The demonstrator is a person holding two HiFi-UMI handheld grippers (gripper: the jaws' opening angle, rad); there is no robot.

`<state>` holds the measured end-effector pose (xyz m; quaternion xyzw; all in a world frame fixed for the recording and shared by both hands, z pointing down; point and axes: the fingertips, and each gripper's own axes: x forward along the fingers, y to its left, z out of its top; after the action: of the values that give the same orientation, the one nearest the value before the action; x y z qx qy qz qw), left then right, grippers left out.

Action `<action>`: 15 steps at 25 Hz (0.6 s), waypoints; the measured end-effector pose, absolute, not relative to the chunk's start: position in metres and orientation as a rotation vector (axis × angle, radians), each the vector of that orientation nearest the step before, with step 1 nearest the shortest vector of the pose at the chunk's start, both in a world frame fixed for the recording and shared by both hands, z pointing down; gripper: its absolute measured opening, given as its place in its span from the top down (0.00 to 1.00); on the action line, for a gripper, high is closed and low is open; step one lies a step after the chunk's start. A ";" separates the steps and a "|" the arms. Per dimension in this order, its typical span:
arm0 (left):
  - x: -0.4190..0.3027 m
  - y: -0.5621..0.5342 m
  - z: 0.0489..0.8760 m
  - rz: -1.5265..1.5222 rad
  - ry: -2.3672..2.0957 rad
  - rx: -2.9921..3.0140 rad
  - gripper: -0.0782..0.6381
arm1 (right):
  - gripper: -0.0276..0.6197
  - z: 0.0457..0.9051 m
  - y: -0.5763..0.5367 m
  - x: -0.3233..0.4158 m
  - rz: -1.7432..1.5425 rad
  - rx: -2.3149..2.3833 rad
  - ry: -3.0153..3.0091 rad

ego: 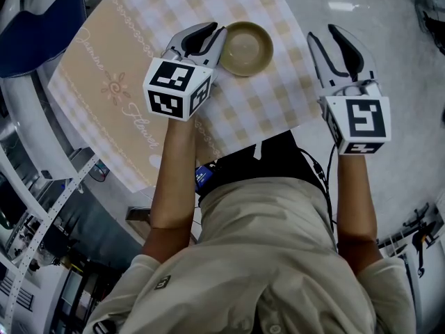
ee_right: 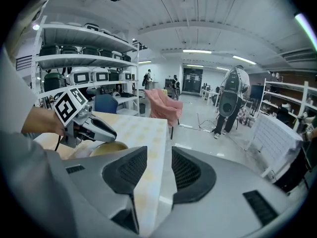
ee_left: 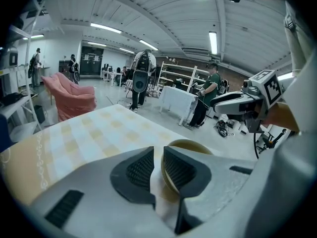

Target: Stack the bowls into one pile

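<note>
Well, at the left I have the table (ego: pixel 104 82) under its checked cloth, with my left gripper (ego: pixel 215 30) low over it. Its jaws stand a little apart, clamped on nothing. In the left gripper view the rim of the bowl (ego: pixel 245 48) sits right by the right-hand pad (ee_left: pixel 179 168), and cloth shows in the gap. The bowl rests near the table's right edge. I see just 1 bowl; whether more are nested in it I cannot tell. Further right, my right gripper (ego: pixel 324 33) hangs off the table over the floor, jaws slightly apart and empty. I judge the left is at the point of gripping or freeing that rim. Next I must either find another bowl or draw the left straight back without tipping the rim.
</note>
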<state>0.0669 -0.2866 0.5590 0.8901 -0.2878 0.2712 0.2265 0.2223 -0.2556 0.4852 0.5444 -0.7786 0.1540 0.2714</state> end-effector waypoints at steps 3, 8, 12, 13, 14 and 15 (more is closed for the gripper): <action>0.061 -0.287 0.550 0.738 -0.808 2.468 0.83 | 0.72 0.480 -0.257 0.216 0.404 1.459 -2.105; 0.046 -0.286 0.520 0.695 -0.866 2.509 0.83 | 0.73 0.462 -0.260 0.198 0.363 1.428 -2.160; 0.027 -0.278 0.482 0.636 -0.930 2.576 0.83 | 0.79 0.438 -0.256 0.178 0.316 1.392 -2.235; 0.021 -0.275 0.470 0.619 -0.951 2.598 0.83 | 0.83 0.431 -0.254 0.171 0.300 1.374 -2.263; 0.015 -0.271 0.457 0.602 -0.973 2.619 0.83 | 0.90 0.423 -0.250 0.163 0.279 1.349 -2.291; 0.008 -0.266 0.445 0.587 -0.997 2.637 0.83 | 0.93 0.414 -0.246 0.154 0.255 1.316 -2.320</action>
<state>0.0076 -0.2665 0.4445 0.9079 -0.3432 0.2020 0.1306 0.1541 -0.2461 0.4144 0.4783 -0.8427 0.0927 0.2291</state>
